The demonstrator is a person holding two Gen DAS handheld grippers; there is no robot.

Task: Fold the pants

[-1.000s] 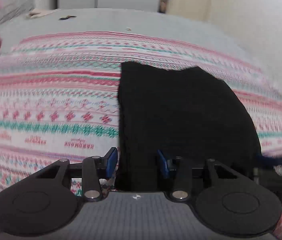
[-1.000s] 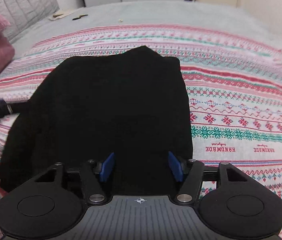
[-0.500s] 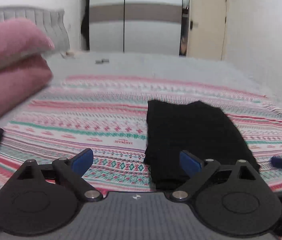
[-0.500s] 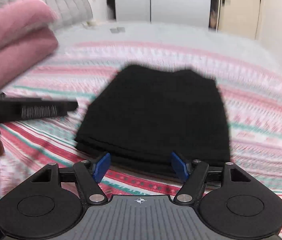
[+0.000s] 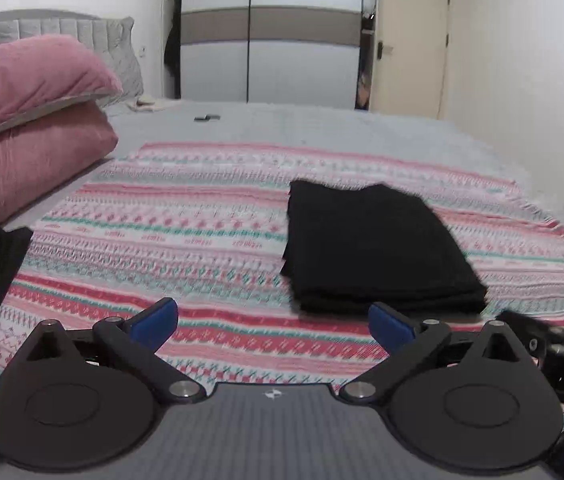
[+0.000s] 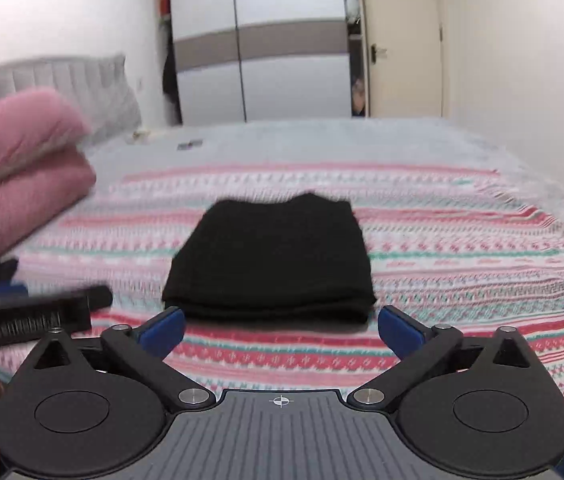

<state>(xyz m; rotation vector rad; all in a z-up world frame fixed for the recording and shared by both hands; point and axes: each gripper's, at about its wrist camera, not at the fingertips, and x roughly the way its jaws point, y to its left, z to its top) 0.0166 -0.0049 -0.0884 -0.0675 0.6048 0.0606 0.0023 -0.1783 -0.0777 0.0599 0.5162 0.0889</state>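
Holding both tools clear of the cloth, we have the left gripper and the right gripper spread wide with nothing between their blue pads. The folded black fabric pants lie as a compact stack on the pink-and-green striped patterned bedspread, apart from both tools. They sit dead ahead of our right gripper and ahead-right of the left, so the right looks better placed; the fold appears finished.
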